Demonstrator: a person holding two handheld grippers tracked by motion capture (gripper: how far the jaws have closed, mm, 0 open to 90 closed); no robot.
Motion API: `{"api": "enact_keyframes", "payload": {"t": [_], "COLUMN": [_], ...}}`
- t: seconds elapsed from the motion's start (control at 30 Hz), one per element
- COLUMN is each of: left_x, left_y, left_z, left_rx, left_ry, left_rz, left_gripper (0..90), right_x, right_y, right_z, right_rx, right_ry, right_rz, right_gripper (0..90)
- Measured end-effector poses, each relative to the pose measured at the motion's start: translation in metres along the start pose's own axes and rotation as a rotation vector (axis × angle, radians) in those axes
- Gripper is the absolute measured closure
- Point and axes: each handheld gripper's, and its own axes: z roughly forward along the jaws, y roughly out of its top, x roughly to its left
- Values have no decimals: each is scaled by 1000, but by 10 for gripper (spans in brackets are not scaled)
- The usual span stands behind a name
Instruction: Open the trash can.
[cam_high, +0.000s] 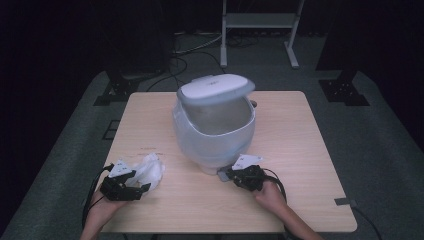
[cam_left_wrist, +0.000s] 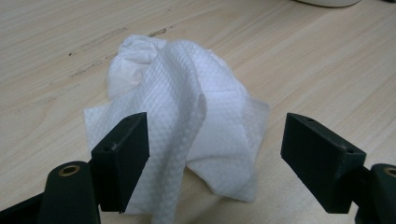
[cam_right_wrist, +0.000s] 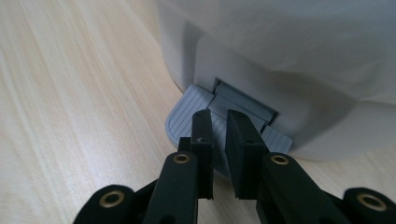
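Note:
A crumpled white paper towel (cam_high: 149, 169) lies on the wooden table (cam_high: 295, 145) at the front left. My left gripper (cam_high: 142, 186) is level with it, and in the left gripper view the paper towel (cam_left_wrist: 187, 88) sits between the open jaws of the left gripper (cam_left_wrist: 215, 140), the pads not pressing it. A white pedal bin (cam_high: 215, 135) stands mid-table, its lid (cam_high: 215, 87) lifted at the front. My right gripper (cam_high: 231, 173) is shut, with its tips resting on the grey pedal (cam_right_wrist: 183, 116) at the bin's foot, as the right gripper view (cam_right_wrist: 219, 119) shows.
The bin's white wall (cam_right_wrist: 289, 51) rises right behind the pedal. Bare table lies to the right of the bin and along the front edge. Dark stands and cables sit on the floor beyond the table's far edge.

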Motion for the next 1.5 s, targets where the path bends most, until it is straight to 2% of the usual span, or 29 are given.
{"api": "enact_keyframes", "payload": {"t": [0.07, 0.2, 0.27, 0.47, 0.57, 0.67, 0.9, 1.03, 1.17, 1.4, 1.5], "left_x": [0, 0, 1, 3, 3, 0, 3, 4, 6, 9, 10], "left_y": [1, 4, 5, 2, -2, -3, -7, -7, -6, -1, 2], "left_z": [2, 9, 11, 14, 18, 20, 18, 13, 5, -8, -16], "left_rx": [-12, 4, 20, 53, 85, 112, 100, 82, 47, 8, 6], "left_ry": [1, 5, 11, 19, 15, 25, 14, 10, 5, -39, -48], "left_rz": [-16, -11, 1, 2, 10, 43, 76, 76, 59, 34, 37], "left_gripper": [228, 233, 268, 394, 485, 584, 815, 841, 843, 844, 844], "right_x": [-1, -5, -5, -5, -5, -5, -4, -4, -4, -4, -4], "right_y": [-1, -1, -1, -2, -1, -2, -2, -2, -2, -2, -1], "right_z": [1, 3, 3, 3, 3, 2, 2, 2, 2, 2, 2], "right_rx": [4, -2, -2, -6, -1, -6, -4, -5, -2, -2, 3], "right_ry": [7, 23, 25, 19, 20, 20, 17, 18, 19, 20, 21], "right_rz": [-3, 16, 16, 17, 12, 15, 10, 9, 11, 10, 15], "right_gripper": [808, 809, 809, 809, 809, 809, 809, 809, 809, 808, 808]}}
